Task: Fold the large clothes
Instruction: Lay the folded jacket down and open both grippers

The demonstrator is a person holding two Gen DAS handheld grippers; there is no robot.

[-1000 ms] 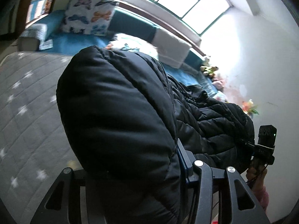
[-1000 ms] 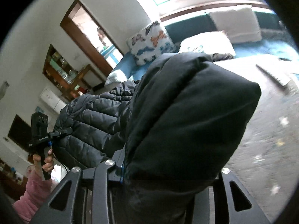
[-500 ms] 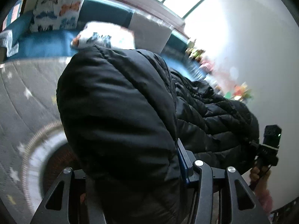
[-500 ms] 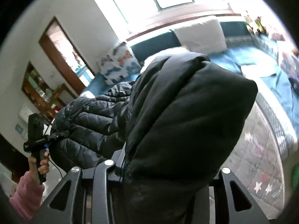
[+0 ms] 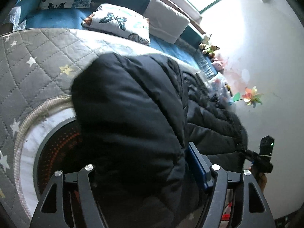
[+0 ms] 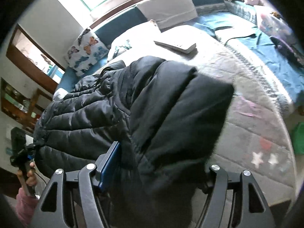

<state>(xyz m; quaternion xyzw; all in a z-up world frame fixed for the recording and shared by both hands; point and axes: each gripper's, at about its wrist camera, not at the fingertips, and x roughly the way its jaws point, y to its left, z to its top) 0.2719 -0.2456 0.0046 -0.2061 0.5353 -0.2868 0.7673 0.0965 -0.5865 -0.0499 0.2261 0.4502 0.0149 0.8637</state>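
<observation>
A black puffer jacket [image 5: 129,114] hangs in front of both cameras, stretched between my two grippers over the grey quilted bed cover [image 5: 38,57]. My left gripper [image 5: 138,152] has its jaws opening. The jacket's folded edge still lies between them, and the blue pad [image 5: 196,169] shows its face beside the cloth. My right gripper [image 6: 161,155] is opening too, with the jacket [image 6: 171,104] bulging between the jaws next to its blue pad [image 6: 109,164]. Each view shows the other gripper at the jacket's far corner: the right gripper [image 5: 265,152] and the left gripper [image 6: 20,150], in a pink-sleeved hand.
Butterfly pillows [image 5: 117,20] and a white cushion [image 5: 165,22] line the blue headboard side. A flat white box [image 6: 176,44] lies on the bed. Soft toys [image 5: 209,47] sit by the window. A paper pinwheel [image 5: 250,98] hangs on the wall. A round patterned patch [image 5: 57,144] shows below the jacket.
Both grippers have come down toward the bed with the jacket. Their jaws now stand wider, and the blue pads have drawn back from the cloth.
</observation>
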